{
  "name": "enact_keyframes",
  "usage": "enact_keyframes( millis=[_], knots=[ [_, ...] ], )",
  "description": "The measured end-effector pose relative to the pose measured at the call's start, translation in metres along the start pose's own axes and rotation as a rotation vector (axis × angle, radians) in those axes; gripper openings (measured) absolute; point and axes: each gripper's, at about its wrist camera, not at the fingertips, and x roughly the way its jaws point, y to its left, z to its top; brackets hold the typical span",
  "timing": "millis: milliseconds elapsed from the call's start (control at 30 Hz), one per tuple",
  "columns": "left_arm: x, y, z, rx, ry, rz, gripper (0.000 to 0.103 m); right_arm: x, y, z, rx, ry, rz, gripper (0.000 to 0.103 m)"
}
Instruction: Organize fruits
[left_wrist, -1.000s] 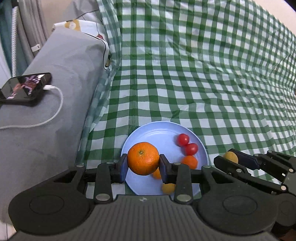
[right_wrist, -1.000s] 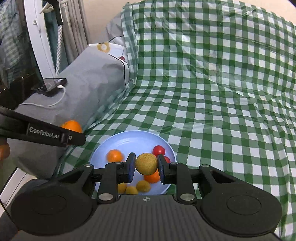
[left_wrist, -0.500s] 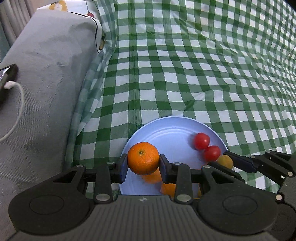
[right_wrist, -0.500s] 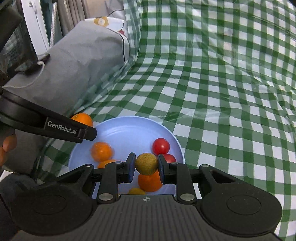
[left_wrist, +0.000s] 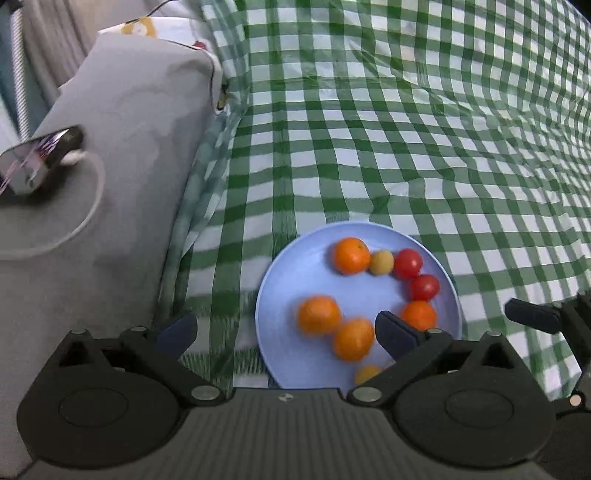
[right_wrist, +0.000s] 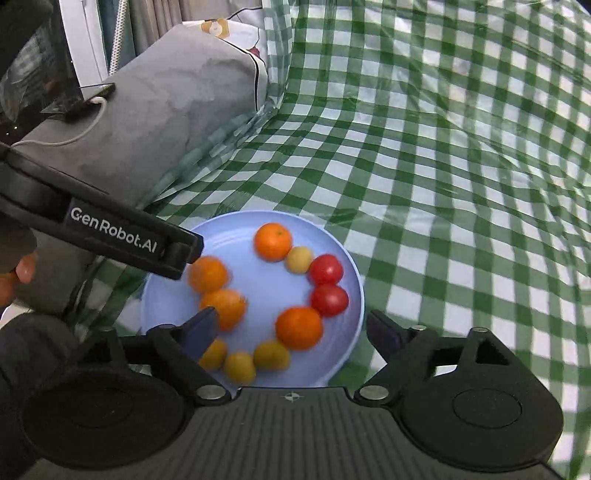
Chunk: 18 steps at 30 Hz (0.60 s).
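A light blue plate lies on the green checked cloth and holds several oranges, two red tomatoes and small yellow fruits. My left gripper hangs over the plate's near left side. Its jaws are opening wide and grip nothing, and two blurred oranges lie on the plate below it. My right gripper is over the plate's near edge, its jaws also opening with no fruit pressed between them. An orange and a yellow fruit rest beneath it.
A grey cushion rises left of the plate, with a phone on a white cable on top. Checked cloth stretches far and right. The left gripper's finger crosses the right wrist view, with a hand behind it.
Both grippers sank toward the plate and their jaws opened. The left let go of its orange and the right its yellow fruit; both now lie on the plate.
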Motion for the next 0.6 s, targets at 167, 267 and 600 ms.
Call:
enact_keyframes(
  millis=[167,267,600],
  knots=[
    [-0.032,0.001,-0.026,-0.024,-0.007,-0.018,0.103,-0.037,0.012,-0.021,0.020,-0.010,-0.046,0.098],
    [-0.048,-0.001,-0.042,-0.024,-0.013,-0.014,0.103,-0.058,0.018,-0.036,0.036,-0.028,-0.078,0.100],
    [-0.085,0.001,-0.078,-0.045,-0.031,0.029,0.102,-0.103,0.032,-0.055,0.029,-0.106,-0.127,0.101]
  ],
)
